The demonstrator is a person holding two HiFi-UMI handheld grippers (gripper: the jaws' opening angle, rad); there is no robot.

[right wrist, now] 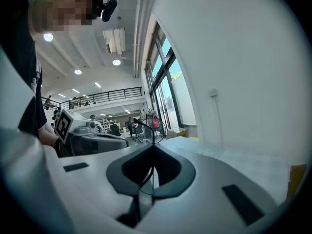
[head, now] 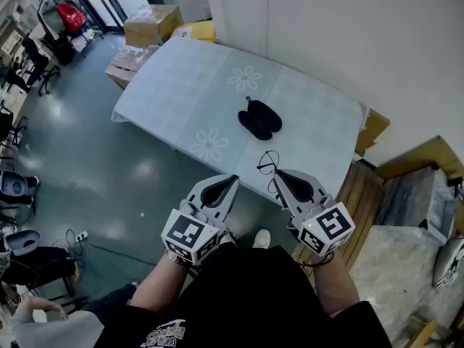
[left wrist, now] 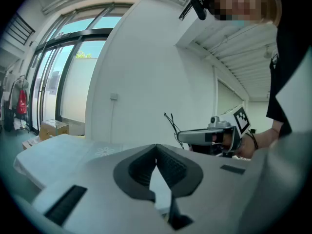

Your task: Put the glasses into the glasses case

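The wire-framed glasses (head: 268,164) hung pinched at the right gripper's (head: 278,173) tip, above the table's (head: 181,85) near edge. Only the right gripper view showed the frame caught between its jaws. The black glasses case (head: 259,119) lay at their 12 o'clock. The left gripper (head: 233,178) was pressed together, empty

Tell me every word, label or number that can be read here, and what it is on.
No text here can be read.
Shirt print: white lettering on black, cut off and too blurred to read.
Left cube and right cube: black-and-white square patterns, no letters or numbers.
Cardboard box: no legible label.
Glasses and glasses case: no print visible.
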